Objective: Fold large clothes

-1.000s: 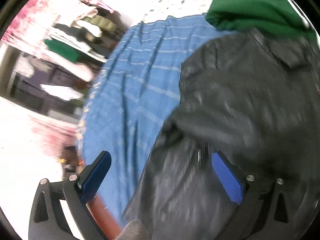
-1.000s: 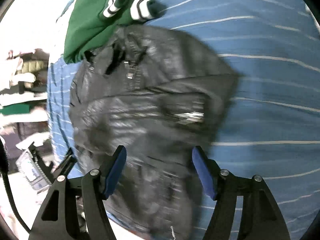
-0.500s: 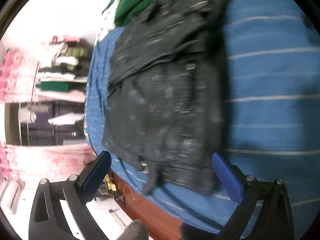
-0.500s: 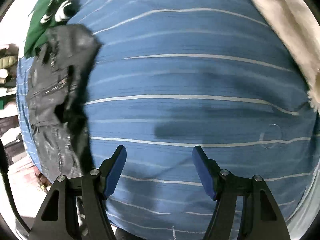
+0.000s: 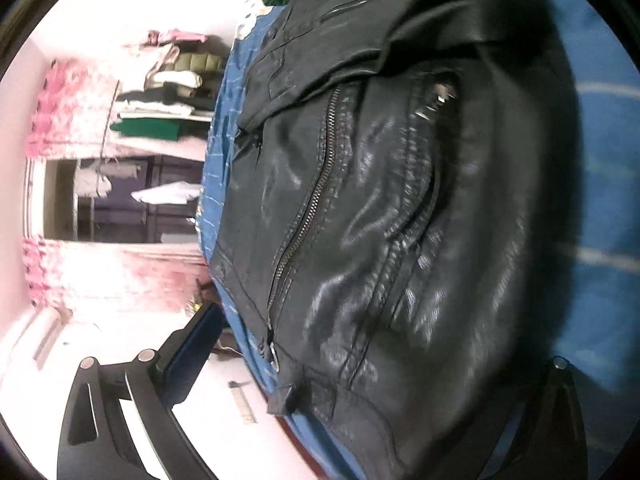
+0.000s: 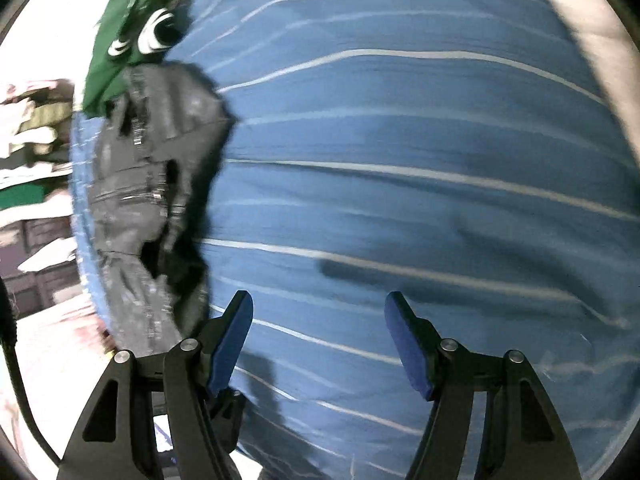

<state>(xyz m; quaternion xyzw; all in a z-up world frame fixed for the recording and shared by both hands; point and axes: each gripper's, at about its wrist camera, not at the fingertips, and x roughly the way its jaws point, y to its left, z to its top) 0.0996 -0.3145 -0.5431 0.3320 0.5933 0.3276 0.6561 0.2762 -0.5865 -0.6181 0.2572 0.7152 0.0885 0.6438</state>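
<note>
**Black jacket lies folded at the bed's edge, both grippers empty**

Shelves of stacked folded clothes (image 5: 168, 96) stand beyond the bed's left edge. The left gripper (image 5: 372, 360) is spread wide, nothing between its fingers, hovering over the shiny black leather zip jacket (image 5: 360, 220). That jacket lies along the left edge of the blue white-striped bedspread (image 6: 400, 180), a green garment with white stripes (image 6: 132, 28) touching its far end. The right gripper (image 6: 320, 340) gapes open over bare bedspread, holding nothing.

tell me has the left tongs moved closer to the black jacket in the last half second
Yes. In the left wrist view the black jacket now fills far more of the frame over the blue striped sheet, so the left tongs have closed in on it.
</note>
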